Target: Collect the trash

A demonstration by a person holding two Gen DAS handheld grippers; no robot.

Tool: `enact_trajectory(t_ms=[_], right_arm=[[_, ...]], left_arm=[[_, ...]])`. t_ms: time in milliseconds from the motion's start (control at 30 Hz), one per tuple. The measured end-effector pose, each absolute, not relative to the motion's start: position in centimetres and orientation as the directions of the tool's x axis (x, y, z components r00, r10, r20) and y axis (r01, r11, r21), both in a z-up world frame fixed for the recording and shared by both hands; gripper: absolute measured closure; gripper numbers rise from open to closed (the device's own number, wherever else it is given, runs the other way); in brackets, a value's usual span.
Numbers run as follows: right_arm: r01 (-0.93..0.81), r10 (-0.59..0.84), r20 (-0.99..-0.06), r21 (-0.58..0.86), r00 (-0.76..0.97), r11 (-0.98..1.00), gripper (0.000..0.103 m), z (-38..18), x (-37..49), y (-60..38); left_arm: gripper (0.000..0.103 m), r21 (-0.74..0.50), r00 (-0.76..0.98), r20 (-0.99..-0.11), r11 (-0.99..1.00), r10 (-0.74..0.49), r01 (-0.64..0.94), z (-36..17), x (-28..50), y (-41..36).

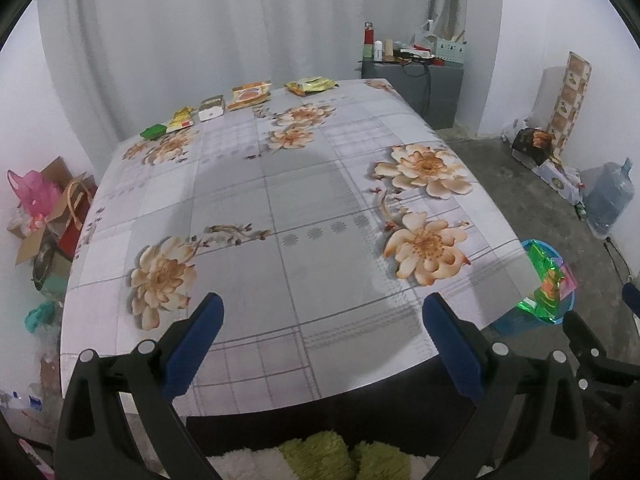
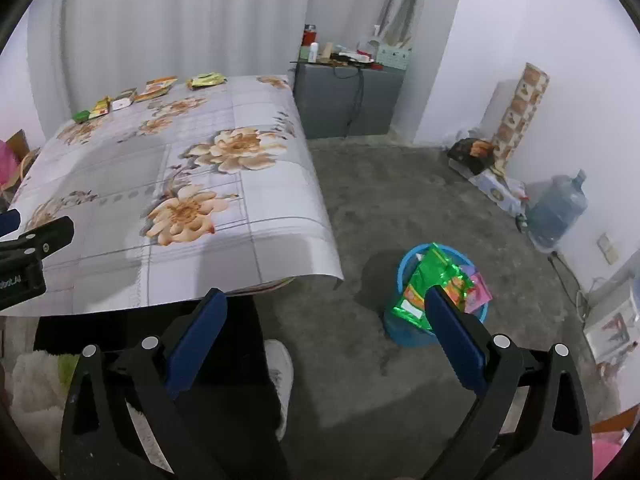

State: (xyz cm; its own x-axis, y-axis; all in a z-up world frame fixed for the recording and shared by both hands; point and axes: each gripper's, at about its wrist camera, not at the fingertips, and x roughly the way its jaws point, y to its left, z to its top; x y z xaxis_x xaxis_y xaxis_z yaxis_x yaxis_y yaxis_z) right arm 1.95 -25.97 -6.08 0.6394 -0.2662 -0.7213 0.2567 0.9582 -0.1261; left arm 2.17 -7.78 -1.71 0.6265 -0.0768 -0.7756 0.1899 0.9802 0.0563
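Observation:
Several pieces of trash lie in a row along the table's far edge: a green packet (image 1: pixel 153 131), a yellow wrapper (image 1: pixel 181 119), a white box (image 1: pixel 211 109), an orange packet (image 1: pixel 249 95) and a yellow-green packet (image 1: pixel 311 85). They also show small in the right wrist view, such as the yellow-green packet (image 2: pixel 206 79). My left gripper (image 1: pixel 322 310) is open and empty over the table's near edge. My right gripper (image 2: pixel 324 304) is open and empty above the floor, beside the blue bin (image 2: pixel 404 330), which holds green and pink wrappers (image 2: pixel 430 280).
The table has a floral cloth (image 1: pixel 288 208). The blue bin (image 1: pixel 516 320) stands on the floor at the table's right front corner. A grey cabinet (image 2: pixel 348 100) stands behind, a water jug (image 2: pixel 558 208) and boxes along the right wall, bags (image 1: pixel 44 208) at left.

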Motion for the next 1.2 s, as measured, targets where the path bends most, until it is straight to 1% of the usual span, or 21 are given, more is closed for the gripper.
enact_trajectory(t_ms=[300,1200], right_arm=[[0.221,-0.237,-0.726,-0.12,0.646,0.968,0.008,-6.2,1.8,-25.0],[0.246,-0.254,-0.722,-0.119,0.643,0.962,0.008,-5.9,2.0,-26.4]], left_arm=[[0.006,0.056,0.623,-0.781,0.988,-0.045,0.142,-1.8,2.1,-6.7],[0.006,0.088,0.603,-0.798,0.983,-0.027,0.161,-2.3,2.3,-7.7]])
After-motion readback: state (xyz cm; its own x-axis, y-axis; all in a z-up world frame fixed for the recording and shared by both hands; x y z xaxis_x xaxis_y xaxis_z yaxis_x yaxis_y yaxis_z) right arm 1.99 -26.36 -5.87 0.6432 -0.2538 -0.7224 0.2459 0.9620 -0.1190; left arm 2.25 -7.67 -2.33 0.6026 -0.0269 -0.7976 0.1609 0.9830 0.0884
